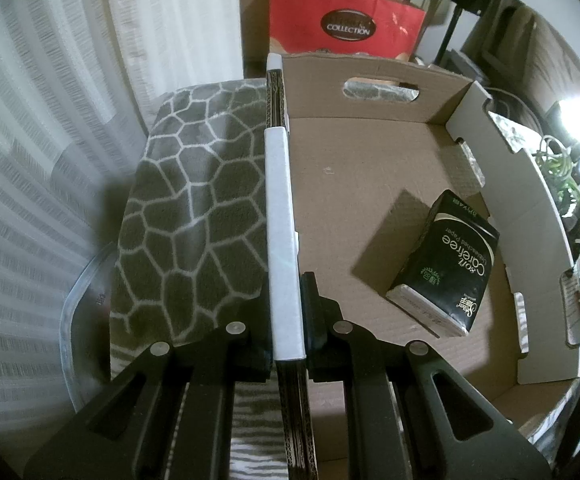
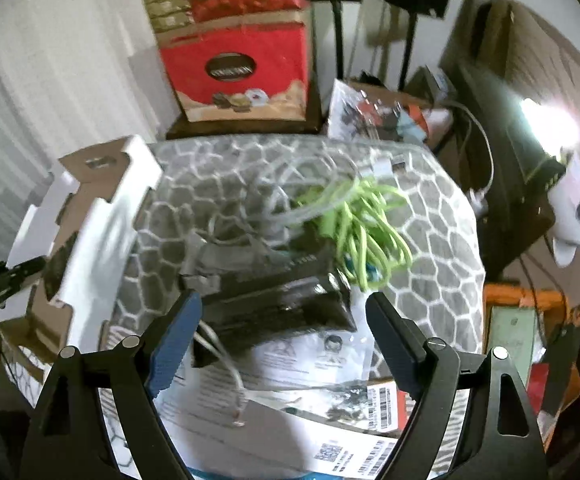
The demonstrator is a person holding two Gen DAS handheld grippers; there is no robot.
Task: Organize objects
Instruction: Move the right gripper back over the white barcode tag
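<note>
Only the tissue pack [image 1: 446, 264] lies inside the cardboard box [image 1: 370, 184], whose wall the left gripper [image 1: 287, 320] pinches, while the right gripper [image 2: 281, 336] hangs wide open over the green cable [image 2: 362, 228] waiting outside.

White curtain [image 1: 49, 120] on left; bright lamp [image 1: 578, 120] at right; stacked red boxes [image 2: 241, 48] behind.

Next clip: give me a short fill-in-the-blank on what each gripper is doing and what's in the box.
1. The left gripper is shut on the ____ of the cardboard box.
2. The only item lying inside the box is a black pack of ____.
3. The right gripper is ____, holding nothing.
4. The coiled cable on the patterned blanket is ____ in colour.

Missing words: wall; tissue paper; open; green
</note>
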